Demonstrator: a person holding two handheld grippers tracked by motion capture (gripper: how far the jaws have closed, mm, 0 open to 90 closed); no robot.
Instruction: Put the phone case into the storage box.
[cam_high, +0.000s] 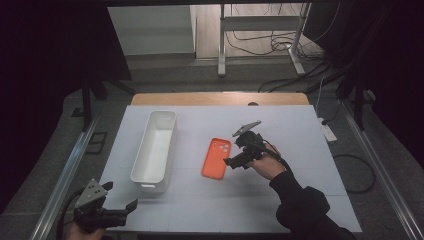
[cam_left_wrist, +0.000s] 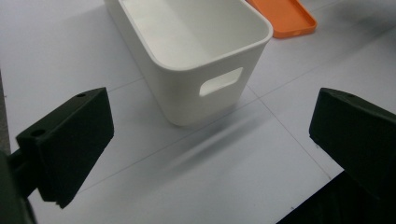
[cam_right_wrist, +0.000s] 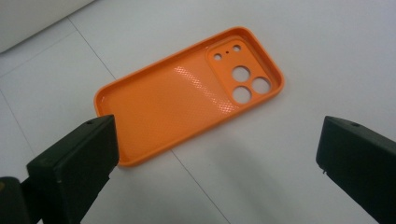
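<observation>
Phone case (cam_right_wrist: 187, 93): orange, lying flat with its inside up on the white counter (cam_high: 280, 200), just in front of the right claw.
Left claw (cam_high: 131, 206): wide open, holding nothing, at the near left corner.
Right claw (cam_high: 229, 162): wide open, right beside the case's edge.
White bin (cam_high: 156, 150): long, left of the case.
</observation>
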